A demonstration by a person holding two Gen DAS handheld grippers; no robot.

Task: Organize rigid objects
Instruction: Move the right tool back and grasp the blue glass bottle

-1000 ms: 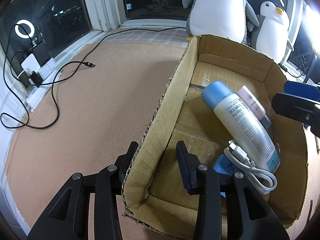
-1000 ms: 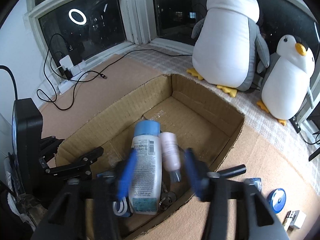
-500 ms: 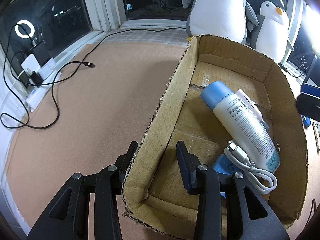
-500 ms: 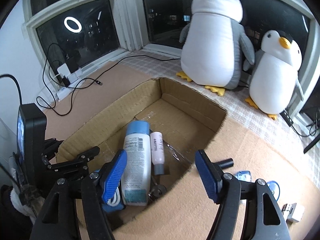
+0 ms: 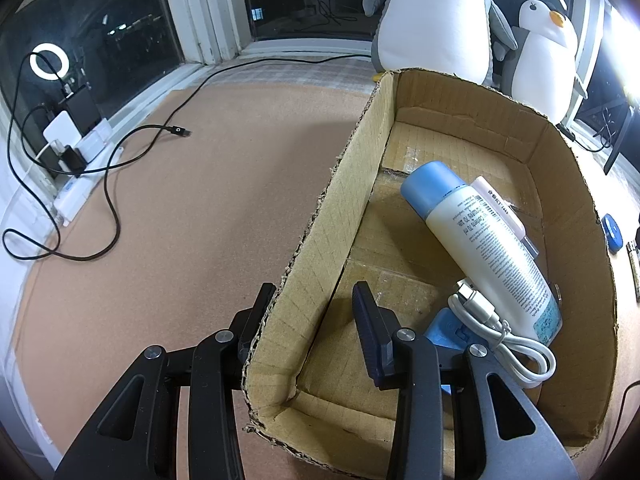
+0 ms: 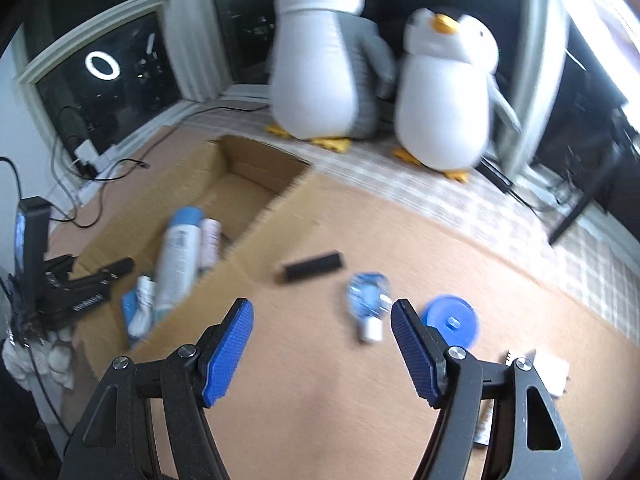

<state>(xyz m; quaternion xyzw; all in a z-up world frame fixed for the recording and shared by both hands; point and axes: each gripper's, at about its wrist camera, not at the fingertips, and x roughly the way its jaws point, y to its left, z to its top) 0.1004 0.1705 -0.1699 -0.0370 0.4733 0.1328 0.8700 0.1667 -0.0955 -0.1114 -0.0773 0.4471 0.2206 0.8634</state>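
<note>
A cardboard box [image 5: 340, 208] [image 6: 256, 256] holds a white bottle with a blue cap [image 5: 488, 248] [image 6: 176, 256], a pink tube [image 5: 500, 204] [image 6: 210, 244], a coiled white cable [image 5: 500, 332] and a flat blue item [image 5: 444, 328]. My left gripper [image 5: 312, 292] straddles the box's near left wall, shut on it, one finger outside and one inside. My right gripper [image 6: 322, 308] hangs open over the bare table right of the box, nothing between its blue pads. Beyond it lie a black bar [image 6: 312, 266], a small clear blue bottle [image 6: 368, 300] and a blue disc [image 6: 452, 322].
Two plush penguins [image 6: 320, 60] [image 6: 444, 92] stand at the back by the window. Black cables and a power strip [image 5: 76, 148] lie at the far left. A small white item [image 6: 556, 372] sits by the right gripper's right finger. The right wrist view is blurred.
My right gripper has swung right, from above the box to above the table, and its jaws have spread wider. The left gripper and the box have not moved.
</note>
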